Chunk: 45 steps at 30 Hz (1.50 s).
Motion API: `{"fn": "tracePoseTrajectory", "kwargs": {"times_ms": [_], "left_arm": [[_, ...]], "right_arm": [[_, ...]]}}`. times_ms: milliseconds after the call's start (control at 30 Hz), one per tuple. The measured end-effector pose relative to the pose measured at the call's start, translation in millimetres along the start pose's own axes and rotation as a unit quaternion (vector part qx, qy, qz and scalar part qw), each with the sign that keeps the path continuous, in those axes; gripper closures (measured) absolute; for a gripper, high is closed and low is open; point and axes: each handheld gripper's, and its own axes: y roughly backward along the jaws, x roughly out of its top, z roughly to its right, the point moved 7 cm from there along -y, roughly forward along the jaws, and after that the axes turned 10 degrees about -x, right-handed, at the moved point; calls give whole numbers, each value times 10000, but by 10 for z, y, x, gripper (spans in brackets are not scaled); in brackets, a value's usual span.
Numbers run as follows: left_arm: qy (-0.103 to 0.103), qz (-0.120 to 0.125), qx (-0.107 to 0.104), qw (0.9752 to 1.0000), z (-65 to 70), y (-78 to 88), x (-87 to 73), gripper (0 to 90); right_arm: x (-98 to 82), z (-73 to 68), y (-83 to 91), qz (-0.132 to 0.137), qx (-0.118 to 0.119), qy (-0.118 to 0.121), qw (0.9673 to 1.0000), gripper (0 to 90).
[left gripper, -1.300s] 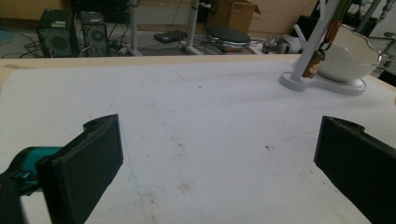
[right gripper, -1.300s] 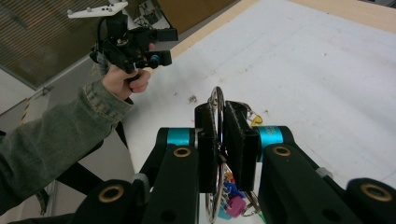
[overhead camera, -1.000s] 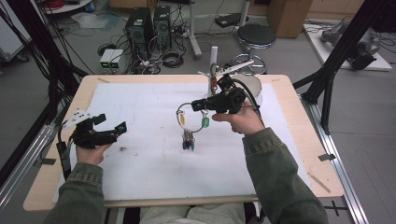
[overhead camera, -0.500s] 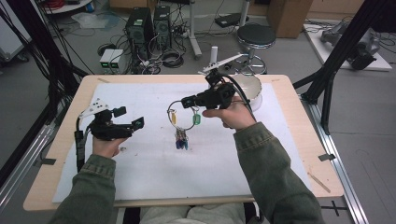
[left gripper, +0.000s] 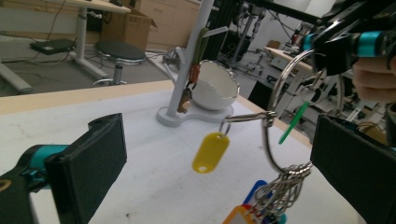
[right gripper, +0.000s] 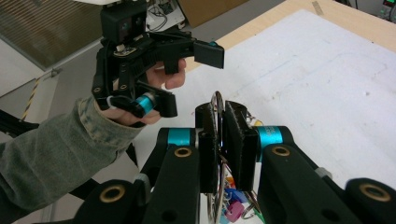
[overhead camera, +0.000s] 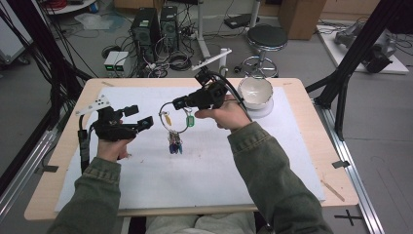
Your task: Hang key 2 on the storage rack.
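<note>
High view: white bowl [overhead camera: 254, 92] (inside looks bare) on table [overhead camera: 311, 146].

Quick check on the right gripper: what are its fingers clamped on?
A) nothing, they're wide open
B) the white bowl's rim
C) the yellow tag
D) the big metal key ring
D: in the right gripper view the right gripper has its fingers pressed on the thin wire of the key ring, and the high view shows the ring hanging from it with the yellow tag dangling free.

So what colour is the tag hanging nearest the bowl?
Yellow tag, clearest in the left gripper view.
</note>
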Motion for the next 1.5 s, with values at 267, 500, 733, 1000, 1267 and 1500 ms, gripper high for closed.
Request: {"fn": "tracePoseTrajectory", "kwargs": {"times_ms": [267,500,733,1000,1267,1500], "left_arm": [[-51,-130,-142,9998,72,-88,53,41],[-31,-25,-134,9999,89,-153,96,106],[87,77,-124,9999,111,-206,116,247],[328,-7,-150,9993,143,-270,81,652],[270,-52,346,9990,161,-286,50,818],[247,-129,364,9989,162,-302,31,823]], "right_arm": [[89,-48,-60,-11,28,71,10000,836],[106,-69,-86,2,66,61,10000,836],[113,-77,-88,42,60,76,9999,837],[124,-74,-110,98,24,14,9999,837],[111,-15,-126,262,-52,-150,9995,837],[51,29,-150,211,-43,-278,9994,829]]}}
